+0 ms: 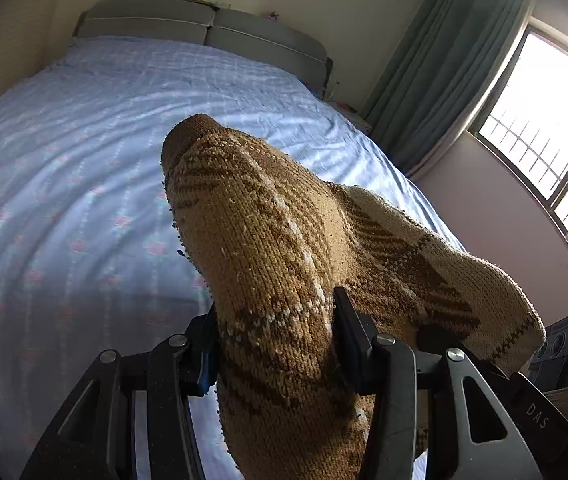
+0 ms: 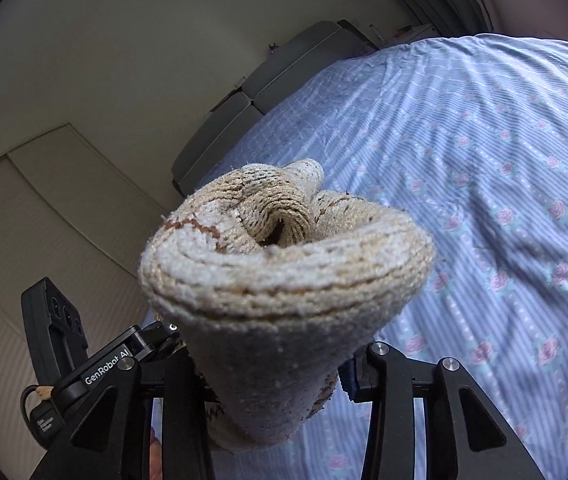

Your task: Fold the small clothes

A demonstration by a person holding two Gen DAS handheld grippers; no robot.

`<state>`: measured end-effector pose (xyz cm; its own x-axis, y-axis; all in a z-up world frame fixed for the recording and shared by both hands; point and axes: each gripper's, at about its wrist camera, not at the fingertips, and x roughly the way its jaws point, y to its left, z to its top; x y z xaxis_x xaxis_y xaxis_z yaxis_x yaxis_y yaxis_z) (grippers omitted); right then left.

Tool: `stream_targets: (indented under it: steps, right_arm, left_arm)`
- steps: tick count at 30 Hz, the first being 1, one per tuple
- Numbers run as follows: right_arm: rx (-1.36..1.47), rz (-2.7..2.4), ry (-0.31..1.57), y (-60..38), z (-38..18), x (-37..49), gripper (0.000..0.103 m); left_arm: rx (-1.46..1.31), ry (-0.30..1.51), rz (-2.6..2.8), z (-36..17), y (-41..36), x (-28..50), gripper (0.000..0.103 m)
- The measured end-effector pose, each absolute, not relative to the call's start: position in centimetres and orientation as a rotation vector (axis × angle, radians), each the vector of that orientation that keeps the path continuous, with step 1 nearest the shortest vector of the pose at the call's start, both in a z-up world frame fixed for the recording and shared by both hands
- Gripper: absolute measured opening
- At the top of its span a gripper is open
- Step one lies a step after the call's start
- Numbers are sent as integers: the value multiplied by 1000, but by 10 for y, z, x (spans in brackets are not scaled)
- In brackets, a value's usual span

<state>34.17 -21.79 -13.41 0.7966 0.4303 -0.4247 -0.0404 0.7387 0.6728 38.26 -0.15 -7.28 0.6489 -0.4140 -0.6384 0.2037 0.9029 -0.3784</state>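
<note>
The knitted garment [image 1: 275,264] is being held clear above the bed [image 1: 83,184], away from the headboard end. It is being clamped by the left gripper [image 1: 273,336] and right gripper [image 2: 271,364], jaws part-closed on bunched fabric.

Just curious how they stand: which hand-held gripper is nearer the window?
Right. The right hand-held gripper lies between the left hand-held gripper and the window, so the left is farther away.
</note>
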Motion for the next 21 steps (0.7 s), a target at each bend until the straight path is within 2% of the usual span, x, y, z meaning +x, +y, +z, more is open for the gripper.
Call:
stream_targets:
  steps: [10,15,21]
  right_arm:
    - [709,447,625,33,-127,326,41]
    - [740,505,641,171,-144,309,40]
    - [746,512,678,304,-174,291,40]
  left_arm:
    - [-300,753,-161,-47,252,334,48]
    - [-297,763,-106,-57,393,316,48]
    - [-288,806,-83,-91,527,297,48]
